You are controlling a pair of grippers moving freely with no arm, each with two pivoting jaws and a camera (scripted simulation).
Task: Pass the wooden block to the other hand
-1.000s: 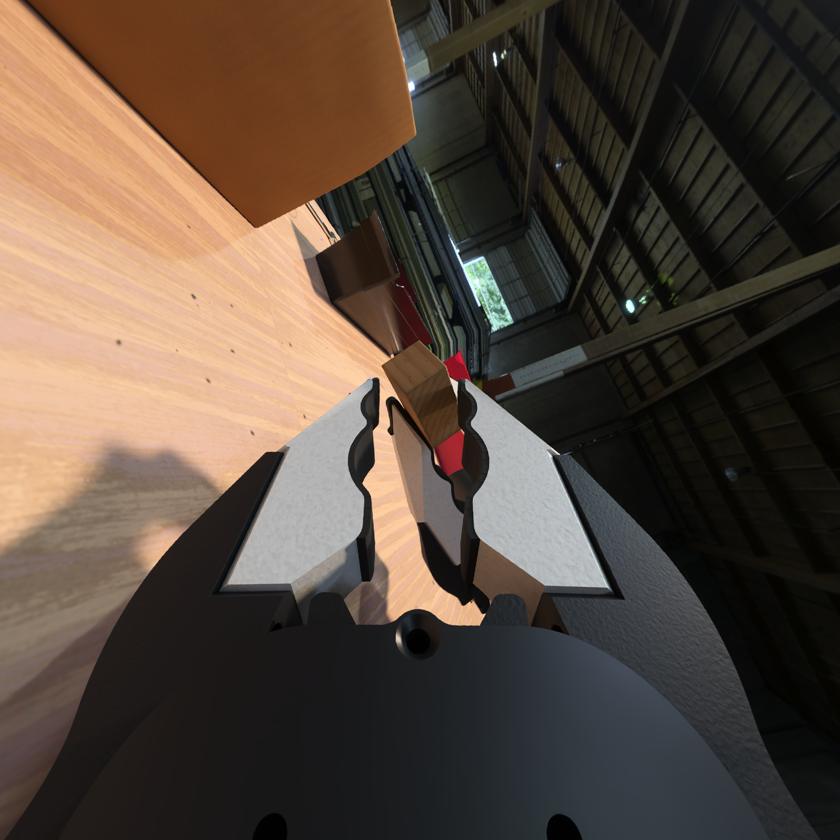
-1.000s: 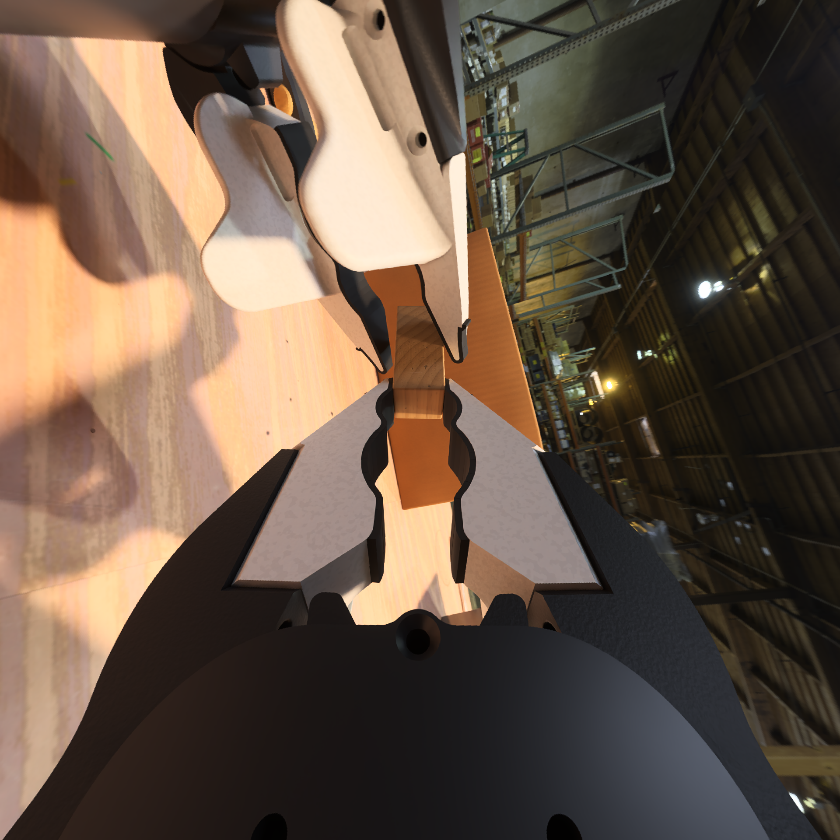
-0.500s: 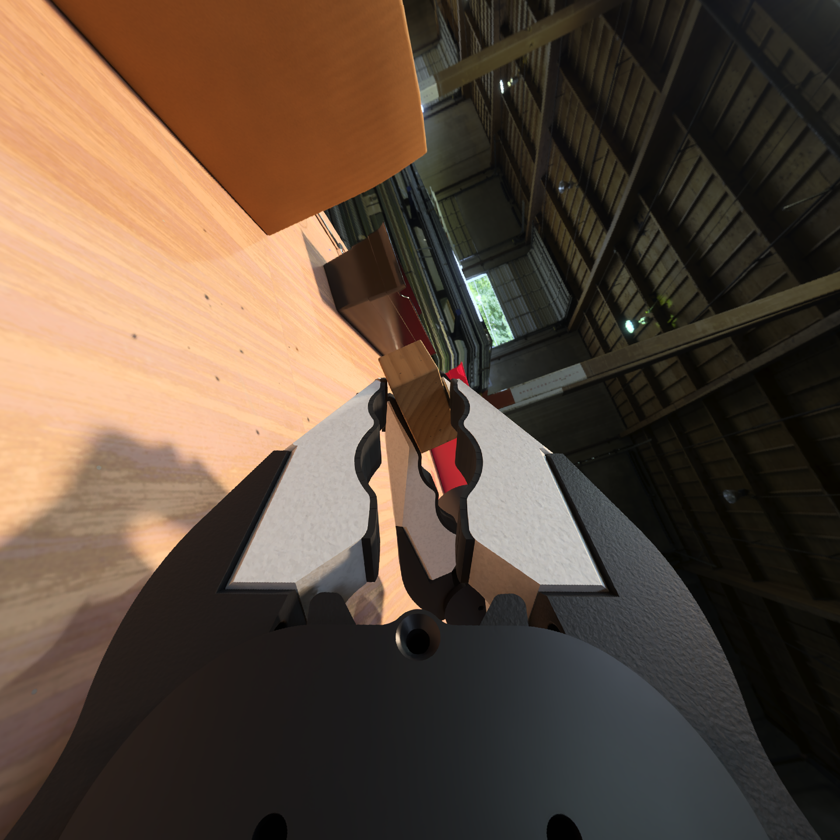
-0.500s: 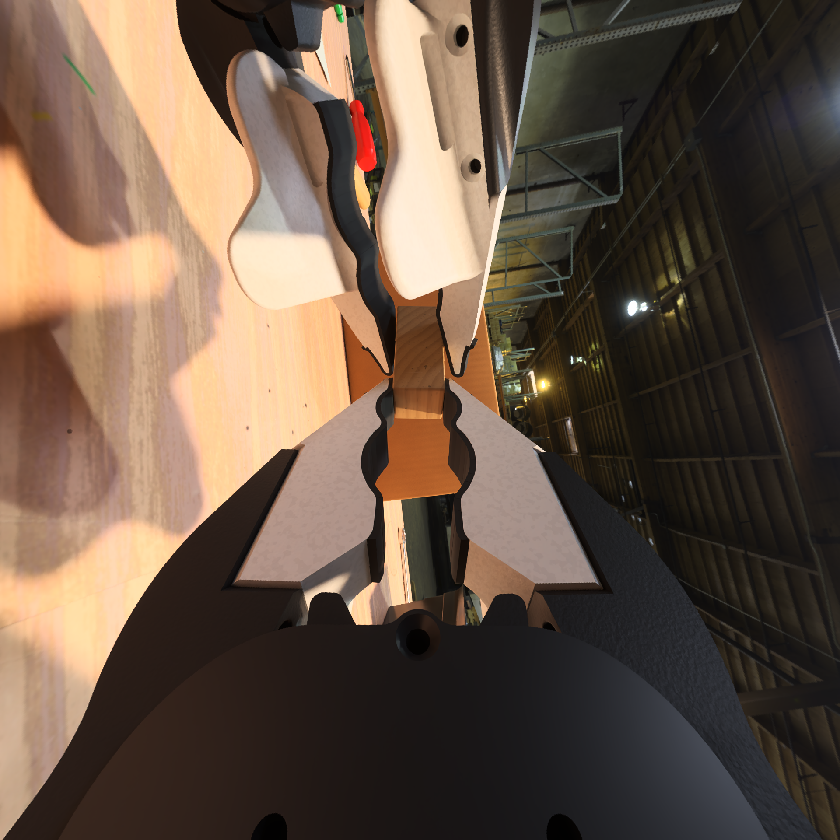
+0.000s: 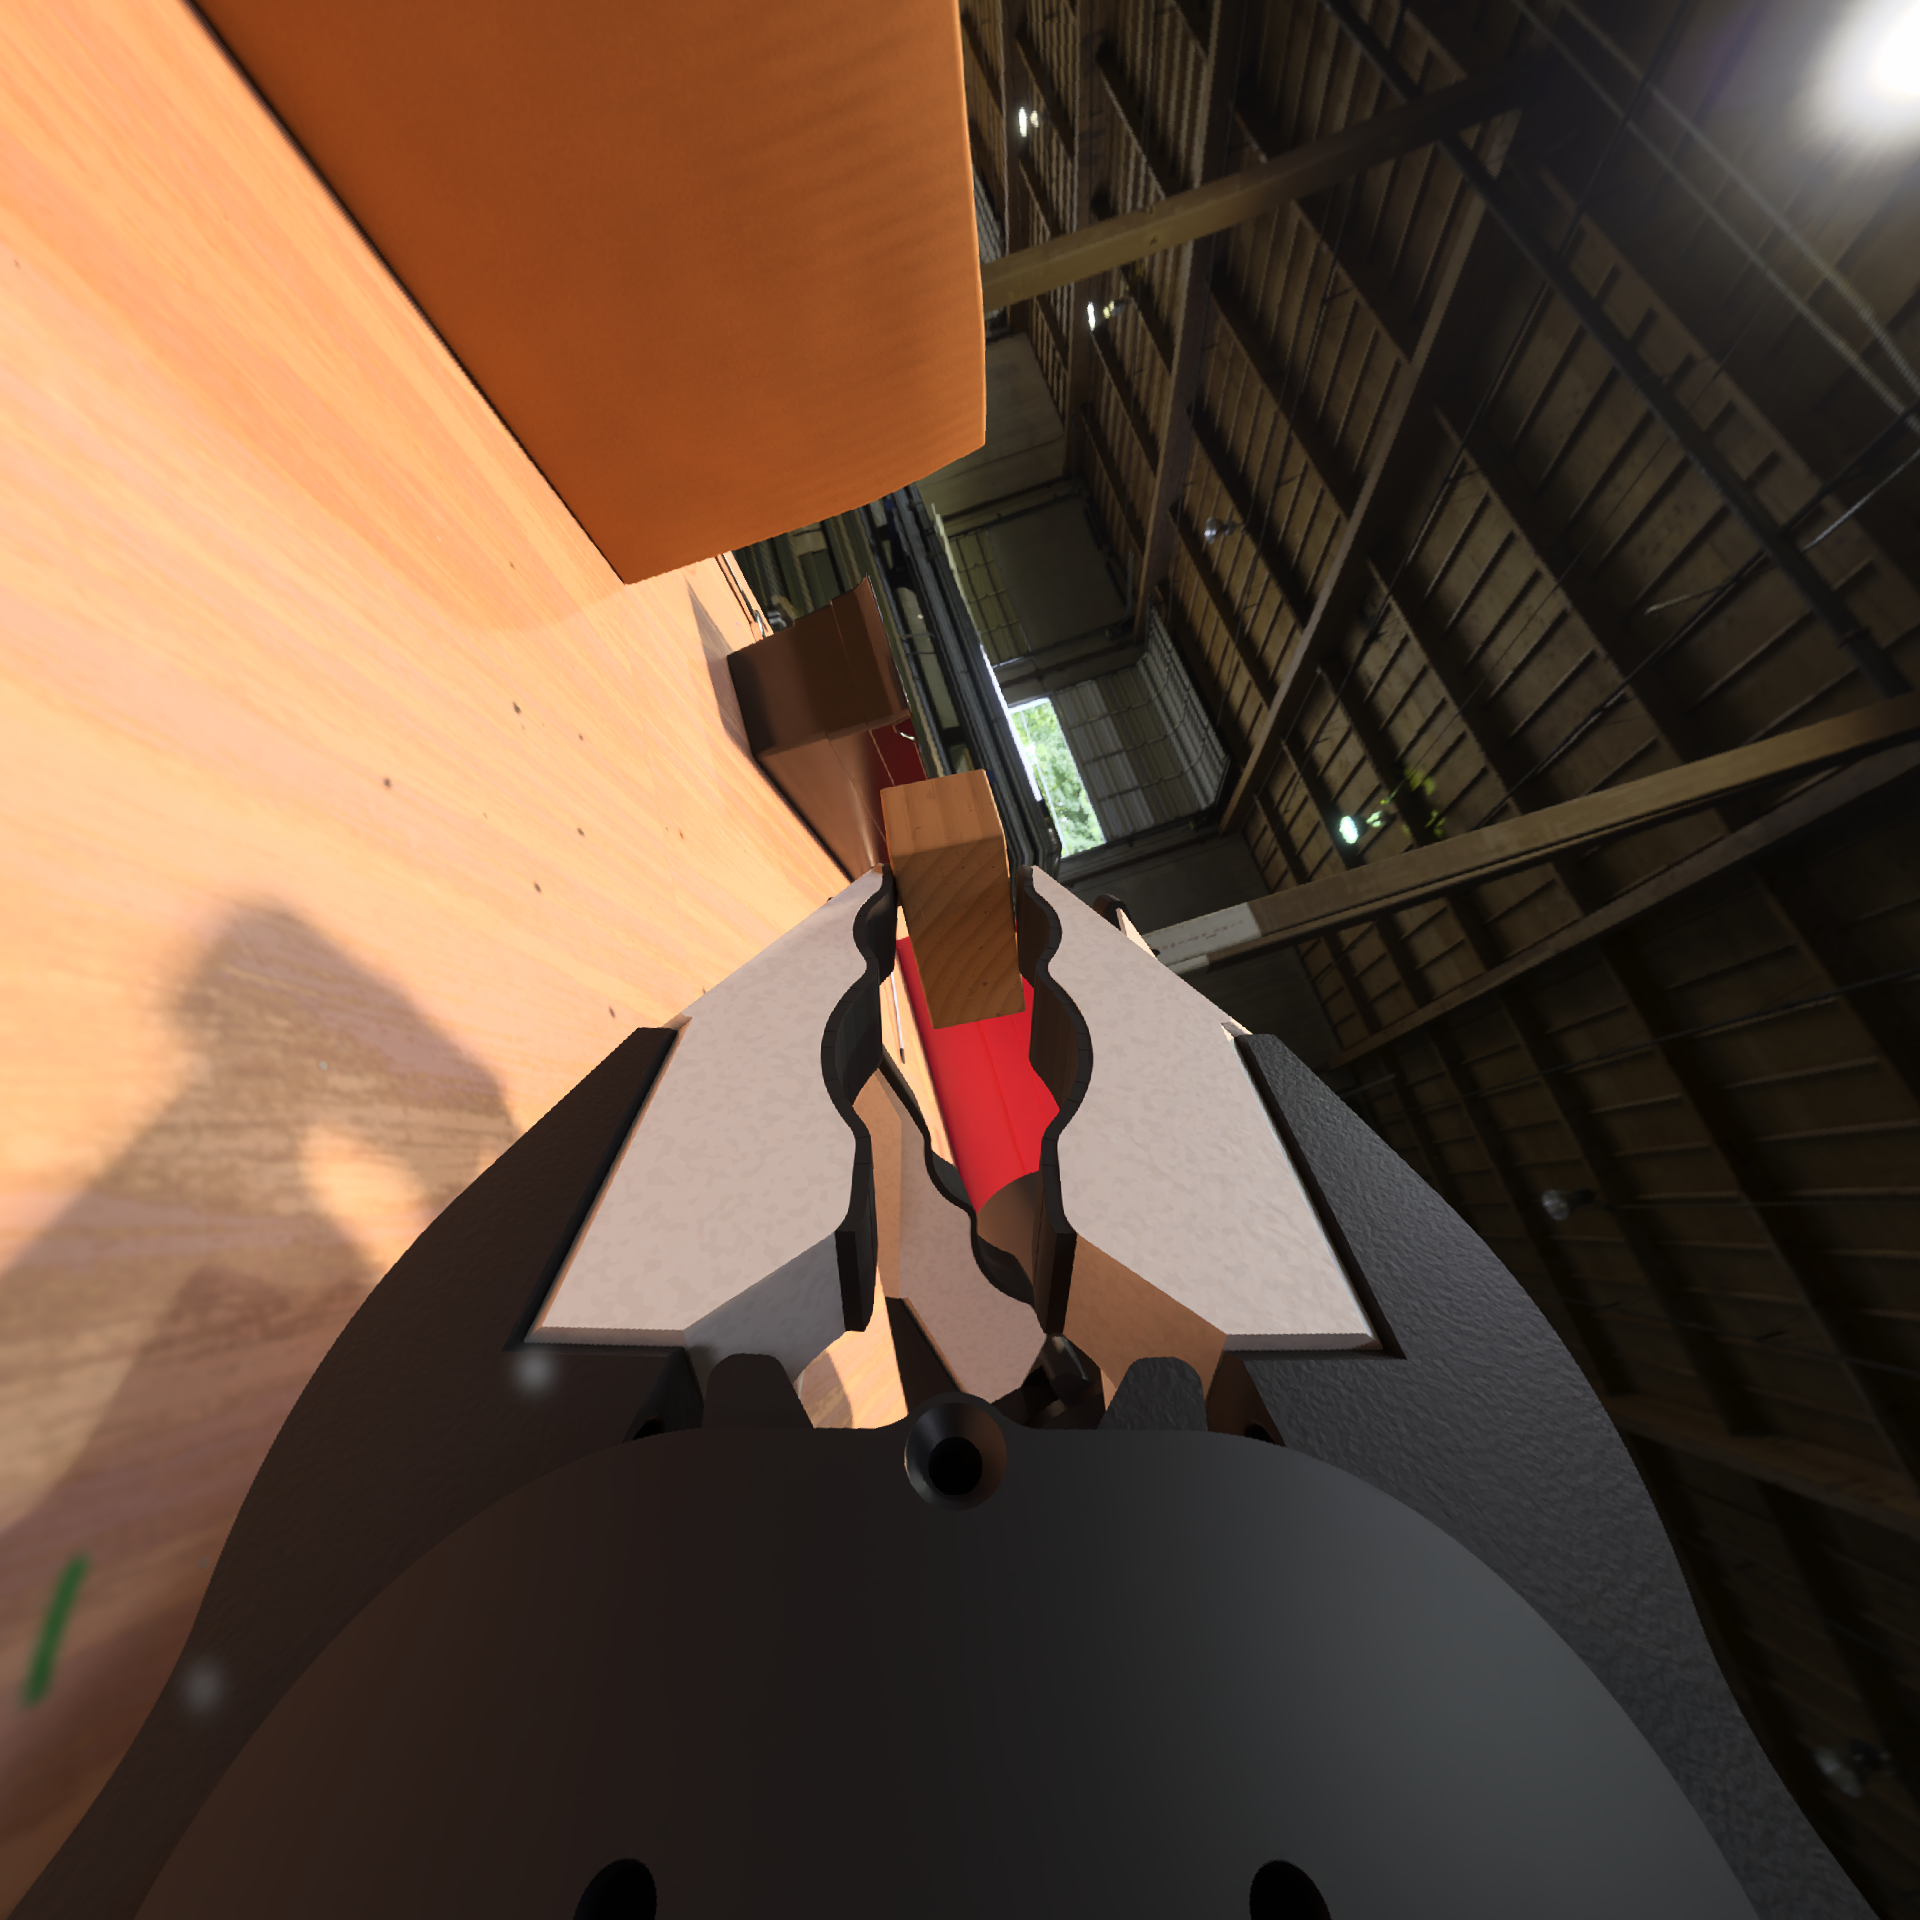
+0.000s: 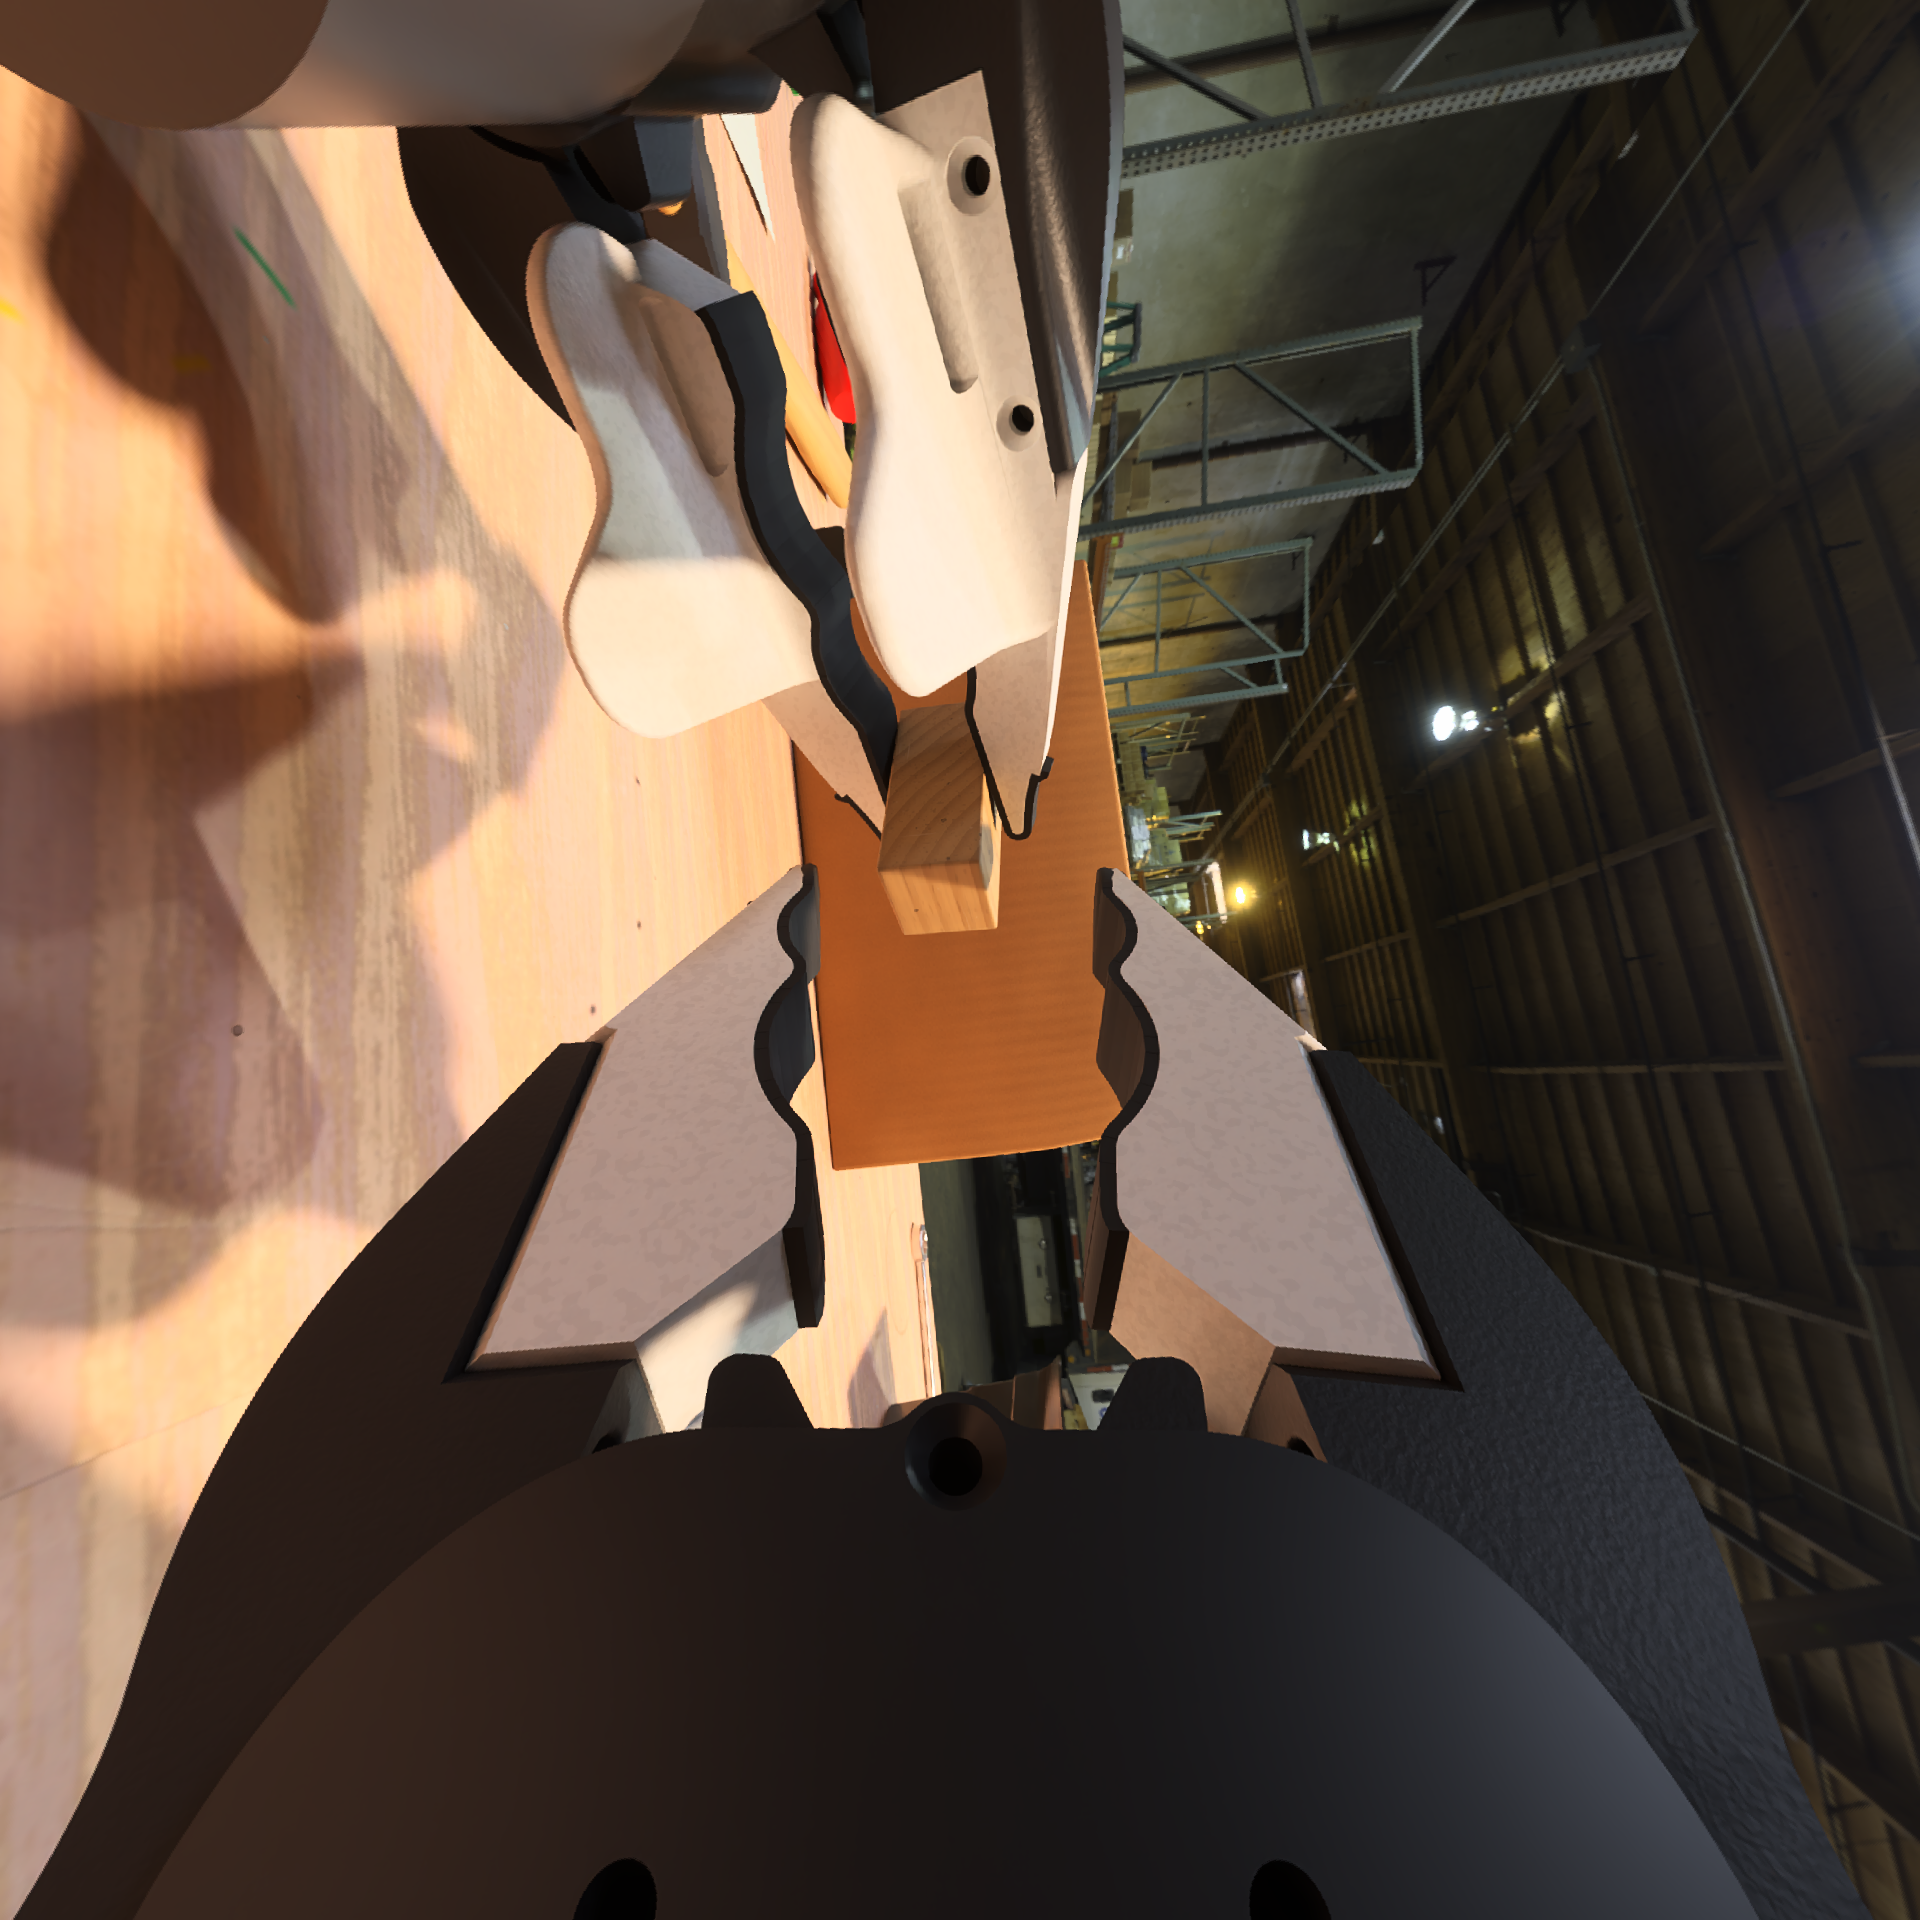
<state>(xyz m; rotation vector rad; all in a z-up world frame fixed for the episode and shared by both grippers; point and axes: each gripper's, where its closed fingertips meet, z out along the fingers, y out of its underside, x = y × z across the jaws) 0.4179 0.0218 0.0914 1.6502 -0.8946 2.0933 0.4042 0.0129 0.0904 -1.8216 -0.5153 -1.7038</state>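
Observation:
The wooden block is a small pale bar with visible grain. My left gripper is shut on it at the fingertips, and the block sticks out beyond them. In the right wrist view the block hangs from the left gripper, which reaches in from the top. My right gripper is open, its fingertips on either side of the block's near end with a clear gap on both sides. It touches nothing.
The wooden table fills the left of both views, which are rolled sideways. A large orange box stands on it and shows behind the block. A dark brown block and a red object lie farther off.
My left gripper closed on the block. My right gripper, shut on the block's other end before, has opened and let go, and sits slightly back from it.

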